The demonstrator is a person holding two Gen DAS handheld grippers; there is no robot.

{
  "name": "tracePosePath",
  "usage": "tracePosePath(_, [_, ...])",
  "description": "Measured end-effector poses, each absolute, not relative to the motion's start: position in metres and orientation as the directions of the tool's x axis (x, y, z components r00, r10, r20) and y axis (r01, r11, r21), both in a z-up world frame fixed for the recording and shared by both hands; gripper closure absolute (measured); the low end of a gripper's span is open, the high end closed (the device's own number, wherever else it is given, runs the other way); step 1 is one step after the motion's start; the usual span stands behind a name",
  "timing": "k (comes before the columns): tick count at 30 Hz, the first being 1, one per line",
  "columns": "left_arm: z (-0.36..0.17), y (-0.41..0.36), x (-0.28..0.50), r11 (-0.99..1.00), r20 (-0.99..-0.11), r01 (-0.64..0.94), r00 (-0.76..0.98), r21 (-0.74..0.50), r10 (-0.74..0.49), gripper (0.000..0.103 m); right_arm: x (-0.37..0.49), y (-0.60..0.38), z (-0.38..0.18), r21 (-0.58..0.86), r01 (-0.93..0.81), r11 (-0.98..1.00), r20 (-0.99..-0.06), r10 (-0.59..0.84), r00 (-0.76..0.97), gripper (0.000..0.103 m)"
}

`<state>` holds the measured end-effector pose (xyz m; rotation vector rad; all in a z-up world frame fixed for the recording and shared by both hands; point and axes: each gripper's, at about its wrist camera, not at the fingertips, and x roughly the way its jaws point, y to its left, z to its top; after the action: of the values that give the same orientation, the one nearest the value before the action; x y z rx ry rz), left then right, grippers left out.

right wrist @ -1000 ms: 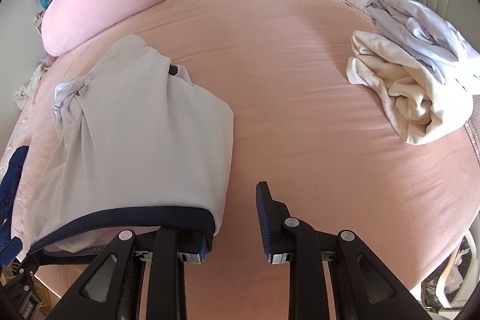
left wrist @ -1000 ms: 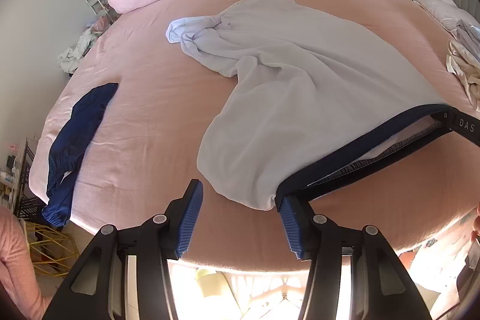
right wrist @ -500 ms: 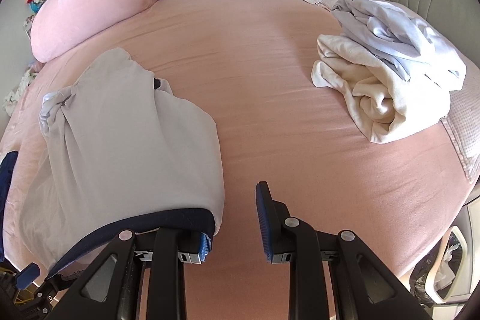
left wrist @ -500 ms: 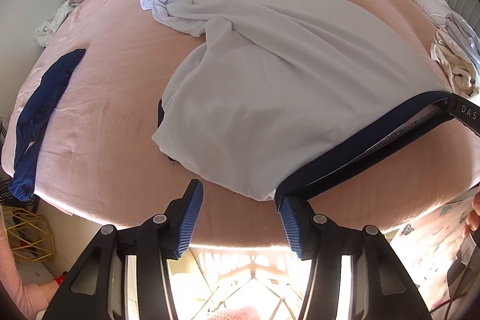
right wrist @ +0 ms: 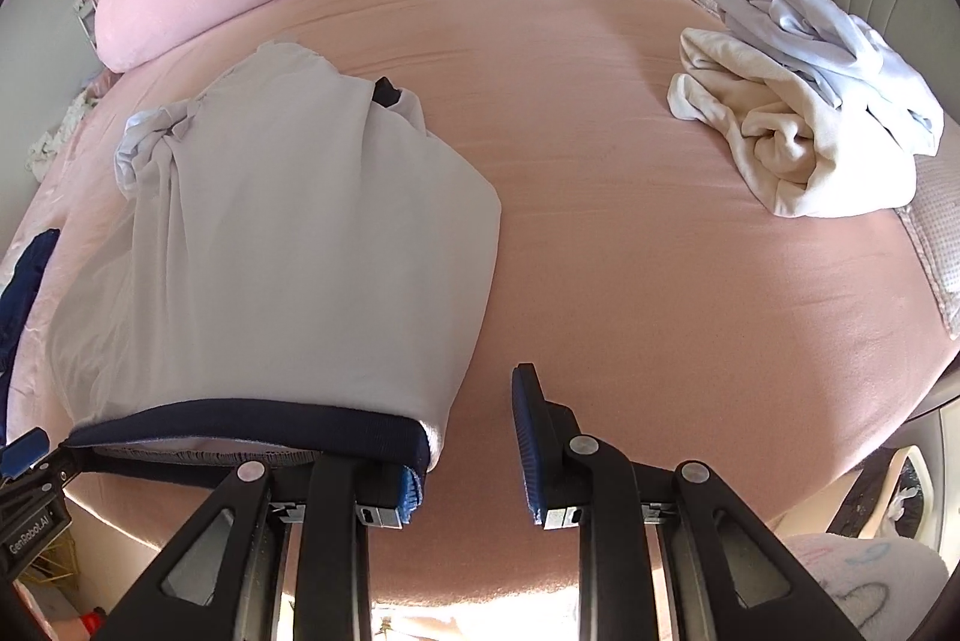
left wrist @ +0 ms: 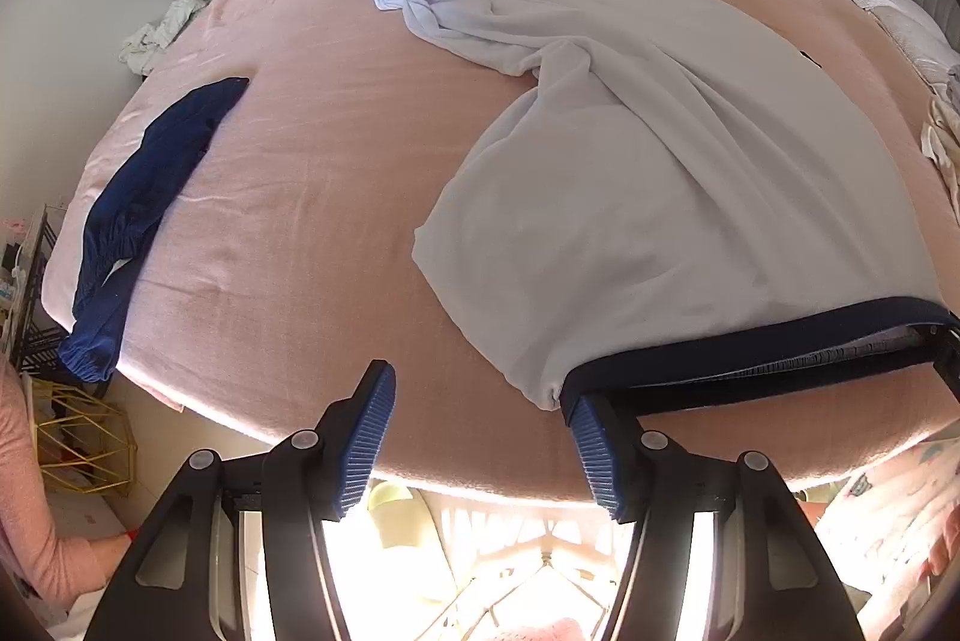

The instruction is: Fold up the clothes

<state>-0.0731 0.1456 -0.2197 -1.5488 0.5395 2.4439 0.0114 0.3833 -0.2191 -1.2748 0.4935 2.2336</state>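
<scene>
Grey garment (right wrist: 288,245), navy waistband; "GenRoboLAI" on left gripper (right wrist: 27,533).

A pale grey garment (left wrist: 678,197) with a navy waistband (left wrist: 756,347) lies spread on the pink bed (left wrist: 312,173), its far end bunched and twisted, its waistband stretched taut at the near edge.

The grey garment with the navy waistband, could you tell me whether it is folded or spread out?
Spread out, not folded: the grey garment lies lengthwise on the bed, its far end bunched and twisted, its navy waistband stretched wide.
</scene>
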Motion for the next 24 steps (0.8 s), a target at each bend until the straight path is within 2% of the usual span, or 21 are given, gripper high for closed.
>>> tracePosePath(10, [-0.216, 0.118, -0.088, -0.938, -0.892, -0.282, -0.448, 0.204, -0.059, 0.045, 0.010, 0.350, -0.218, 0.053, -0.524, -0.850, -0.876, 0.212, -0.433, 0.080])
tracePosePath(16, [-0.205, 0.113, -0.087, -0.914, -0.833, -0.259, -0.536, 0.312, -0.133, 0.044, -0.002, 0.334, -0.220, 0.060, -0.477, -0.877, -0.875, 0.183, -0.448, 0.080])
tracePosePath(24, [-0.196, 0.111, -0.081, -0.813, -0.672, -0.201, -0.685, 0.547, -0.283, 0.037, -0.014, 0.304, -0.221, 0.060, -0.389, -0.919, -0.876, 0.139, -0.463, 0.075])
